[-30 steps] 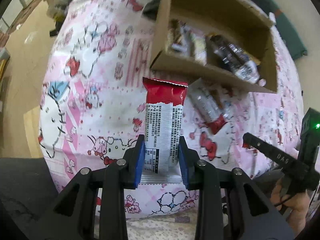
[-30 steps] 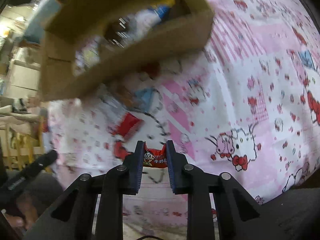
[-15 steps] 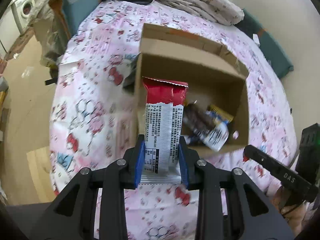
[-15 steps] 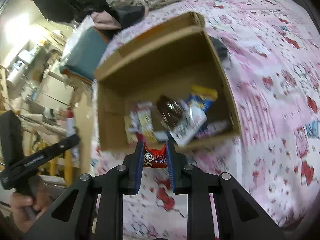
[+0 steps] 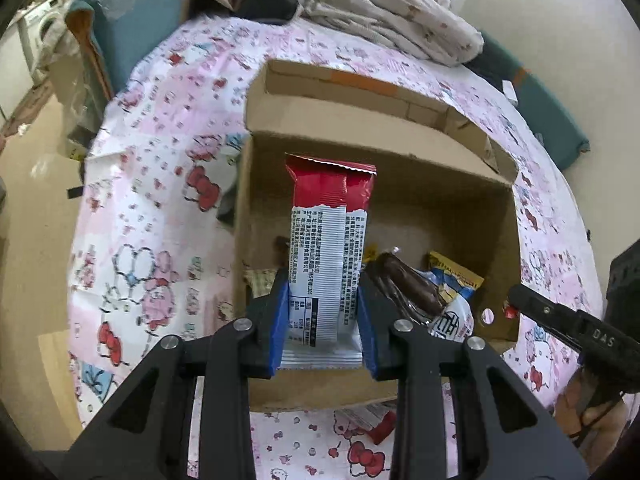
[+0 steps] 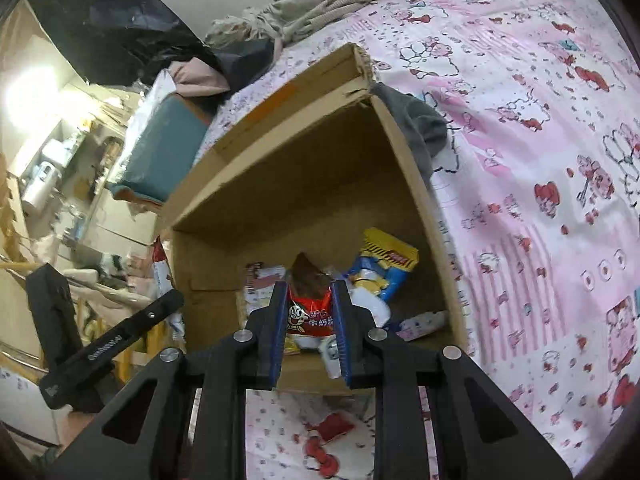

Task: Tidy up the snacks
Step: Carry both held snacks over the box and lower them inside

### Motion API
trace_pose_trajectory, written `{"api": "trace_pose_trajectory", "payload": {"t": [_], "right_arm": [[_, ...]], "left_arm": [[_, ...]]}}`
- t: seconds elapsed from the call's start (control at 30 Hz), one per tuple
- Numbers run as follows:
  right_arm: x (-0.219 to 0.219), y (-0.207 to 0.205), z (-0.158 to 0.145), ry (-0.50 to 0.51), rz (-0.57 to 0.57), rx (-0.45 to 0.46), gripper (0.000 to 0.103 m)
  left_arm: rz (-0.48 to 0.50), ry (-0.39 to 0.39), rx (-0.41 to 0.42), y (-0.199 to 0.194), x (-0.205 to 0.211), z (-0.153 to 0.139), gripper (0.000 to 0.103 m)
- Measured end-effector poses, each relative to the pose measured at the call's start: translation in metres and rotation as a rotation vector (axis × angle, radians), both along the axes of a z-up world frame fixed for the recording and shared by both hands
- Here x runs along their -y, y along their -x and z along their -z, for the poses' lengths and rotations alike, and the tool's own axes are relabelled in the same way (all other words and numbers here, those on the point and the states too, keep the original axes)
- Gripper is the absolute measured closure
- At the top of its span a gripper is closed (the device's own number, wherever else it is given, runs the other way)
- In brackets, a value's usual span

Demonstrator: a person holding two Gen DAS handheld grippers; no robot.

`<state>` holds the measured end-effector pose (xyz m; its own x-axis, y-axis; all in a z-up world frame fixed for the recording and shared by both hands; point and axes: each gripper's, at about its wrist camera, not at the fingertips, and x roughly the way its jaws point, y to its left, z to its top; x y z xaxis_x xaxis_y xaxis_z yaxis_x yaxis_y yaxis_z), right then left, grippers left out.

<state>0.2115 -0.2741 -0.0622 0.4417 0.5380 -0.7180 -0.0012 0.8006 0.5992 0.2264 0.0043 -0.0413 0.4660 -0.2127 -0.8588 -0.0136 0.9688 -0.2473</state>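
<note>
Both hand-held grippers have swung from bedspread up over cardboard box (image 5: 400,216) on bed (image 5: 160,152); drop-off looks next.

Left hand-held gripper (image 5: 322,320) pinches tall red-white snack packet (image 5: 328,240), hanging above box's left part. Right hand-held gripper (image 6: 308,320) pinches small red snack pouch (image 6: 310,314) above near box wall.

Box already holds brown wrapper (image 5: 408,288) and yellow-blue packets (image 6: 384,268).

1 red snack (image 5: 380,428) lies on bed near box, uncollected.

Grey cloth (image 6: 416,128) touches box's right wall; nothing blocks opening.
</note>
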Motion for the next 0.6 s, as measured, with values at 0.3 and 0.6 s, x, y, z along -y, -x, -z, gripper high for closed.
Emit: {"api": "trace_pose_trajectory", "payload": {"t": [0.3, 0.6], "right_arm": [[-0.012, -0.007, 0.011, 0.054, -0.027, -0.028, 0.080], [-0.012, -0.007, 0.015, 0.065, -0.017, -0.039, 0.077]], "left_arm": [[0.015, -0.012, -0.054, -0.003, 0.010, 0.018, 0.075], [0.039, -0.015, -0.083, -0.001, 0.019, 0.026, 0.075]]}}
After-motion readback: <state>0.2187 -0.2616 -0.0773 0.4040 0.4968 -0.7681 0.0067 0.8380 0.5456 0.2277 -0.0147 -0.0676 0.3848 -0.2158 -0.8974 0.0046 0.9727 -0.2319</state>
